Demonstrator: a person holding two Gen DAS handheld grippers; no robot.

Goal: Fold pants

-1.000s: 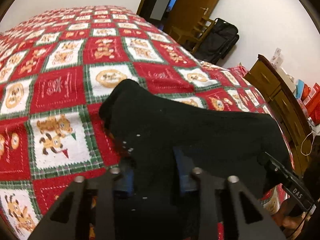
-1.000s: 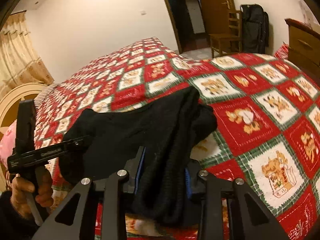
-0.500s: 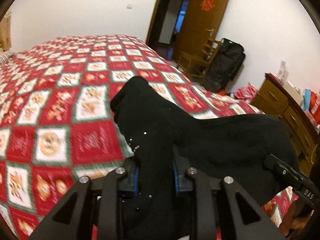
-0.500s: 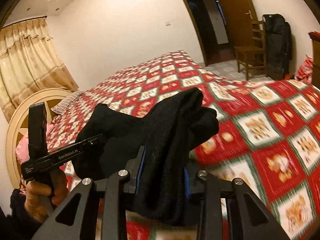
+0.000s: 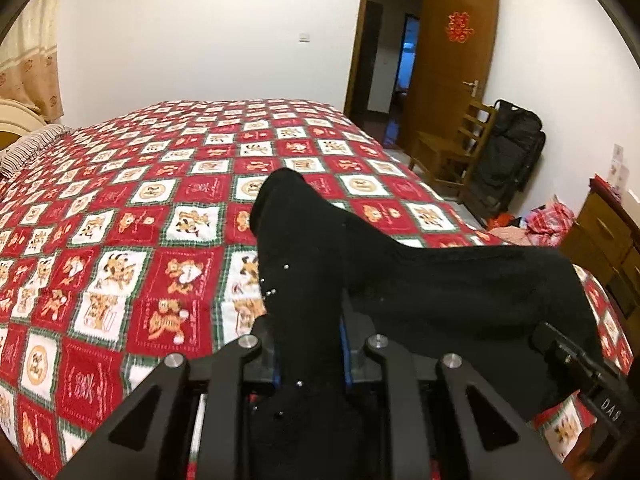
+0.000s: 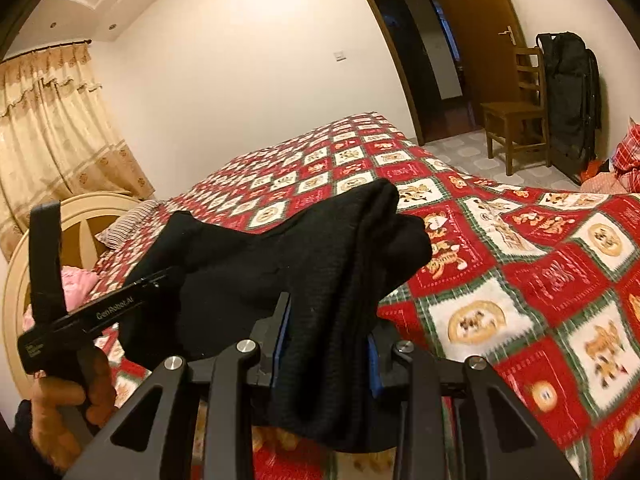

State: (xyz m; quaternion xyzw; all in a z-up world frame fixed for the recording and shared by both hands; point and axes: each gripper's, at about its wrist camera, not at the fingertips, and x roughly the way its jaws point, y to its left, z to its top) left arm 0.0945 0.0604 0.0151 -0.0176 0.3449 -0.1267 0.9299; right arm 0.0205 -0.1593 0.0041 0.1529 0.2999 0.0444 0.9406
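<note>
The left gripper (image 5: 308, 344) is squeezed tight on a thick bunch of the black pants (image 5: 420, 280). The pants are up in the air over the red checked blanket (image 5: 120, 240), near the front edge of the bed. From the left tool, the cloth stretches toward 3 o'clock. There the right gripper (image 6: 326, 344) is squeezed tight on another thick bunch, with the rest hanging below it.

I think the fat bunches could slip out, because the pants are heavy and sag in the middle. If one hand goes higher, the fold could land crooked. The low part could also drag on the blanket and wrinkle.
</note>
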